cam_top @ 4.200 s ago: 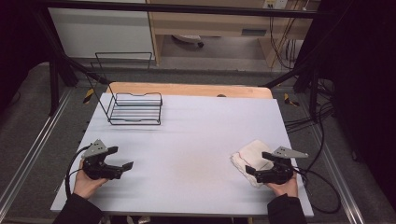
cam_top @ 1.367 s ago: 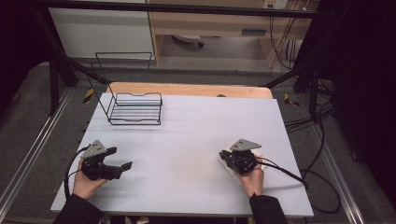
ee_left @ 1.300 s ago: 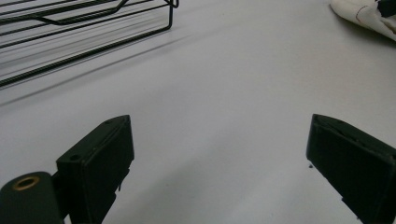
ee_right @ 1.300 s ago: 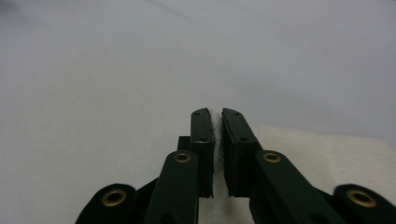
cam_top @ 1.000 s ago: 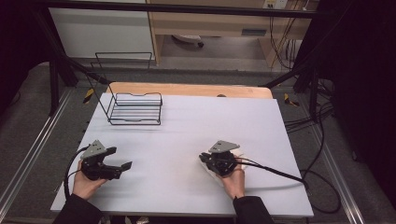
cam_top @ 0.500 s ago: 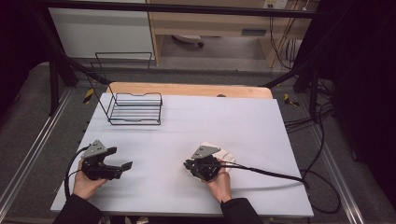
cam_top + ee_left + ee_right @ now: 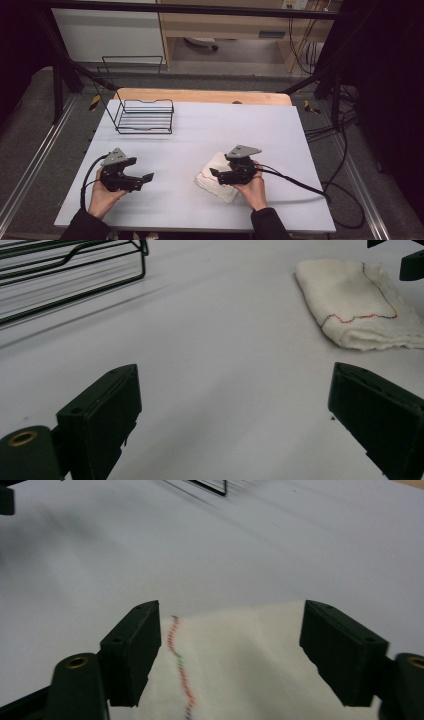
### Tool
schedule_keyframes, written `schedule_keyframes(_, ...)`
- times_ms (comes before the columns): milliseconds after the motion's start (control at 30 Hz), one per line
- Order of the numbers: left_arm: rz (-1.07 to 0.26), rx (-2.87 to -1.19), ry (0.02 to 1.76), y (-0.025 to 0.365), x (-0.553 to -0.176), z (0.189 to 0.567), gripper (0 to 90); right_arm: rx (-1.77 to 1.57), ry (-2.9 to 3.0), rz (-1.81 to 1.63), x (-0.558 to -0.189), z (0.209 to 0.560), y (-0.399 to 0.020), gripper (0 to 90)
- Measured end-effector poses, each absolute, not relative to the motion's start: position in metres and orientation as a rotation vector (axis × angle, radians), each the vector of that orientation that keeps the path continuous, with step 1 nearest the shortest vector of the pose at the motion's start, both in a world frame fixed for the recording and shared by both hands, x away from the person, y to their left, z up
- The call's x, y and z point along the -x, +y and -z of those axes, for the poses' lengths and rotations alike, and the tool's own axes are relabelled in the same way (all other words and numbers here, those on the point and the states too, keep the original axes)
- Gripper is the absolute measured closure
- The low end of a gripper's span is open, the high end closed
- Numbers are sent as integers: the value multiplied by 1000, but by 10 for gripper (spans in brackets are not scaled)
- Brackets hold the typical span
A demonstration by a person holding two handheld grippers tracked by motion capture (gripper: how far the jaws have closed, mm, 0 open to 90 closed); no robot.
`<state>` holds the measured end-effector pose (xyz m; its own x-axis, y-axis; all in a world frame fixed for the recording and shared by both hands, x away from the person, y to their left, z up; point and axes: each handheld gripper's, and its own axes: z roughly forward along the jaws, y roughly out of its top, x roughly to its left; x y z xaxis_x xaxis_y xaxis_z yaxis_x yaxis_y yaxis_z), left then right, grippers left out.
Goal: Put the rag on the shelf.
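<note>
The right claw [image 7: 216, 173], whose jaws have just been opening, stands spread above the folded white cloth [image 7: 216, 176] without pinching it, the cloth lying flat on the counter [image 7: 225, 125] right of centre, while the left claw [image 7: 145, 178] gapes empty, the wire rack [image 7: 144, 116] well apart behind.

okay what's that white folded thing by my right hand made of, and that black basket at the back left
Folded cloth: looks like soft woven cotton, matte off-white, with a fuzzy edge and a line of coloured stitching.
Basket: seems thin metal wire with a black coating, judging by its slim bent rods and open frame; whether paint or plastic coating is unclear.
</note>
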<state>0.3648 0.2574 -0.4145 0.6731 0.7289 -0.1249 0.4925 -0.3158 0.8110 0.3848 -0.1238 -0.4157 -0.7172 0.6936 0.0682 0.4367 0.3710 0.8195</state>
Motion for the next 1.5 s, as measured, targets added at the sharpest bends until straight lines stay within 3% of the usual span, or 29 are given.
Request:
schedule_keyframes(200, -305, -2043, 911, 218, -366, 412, 80, -1089, 2303, -1197, -384, 426, -169, 98)
schedule_keyframes(433, -287, -2099, 905, 168, -374, 415, 186, -1187, 2263, -1177, -378, 439, -203, 115)
schedule_keyframes(700, -167, -2122, 934, 122, -391, 424, 394, -1243, 2203, -1180, -383, 442, -213, 307)
schedule_keyframes(1033, -71, -2161, 946, 106, -394, 441, 626, -1290, 2240, -1141, -392, 451, -206, 502)
schedule_keyframes(1367, -53, -2179, 968, 103, -390, 443, 755, -1356, 2278, -1159, -393, 455, -202, 671)
schedule_keyframes(1500, -63, -2192, 965, 103, -388, 440, 807, -1407, 2285, -1198, -393, 455, -200, 783)
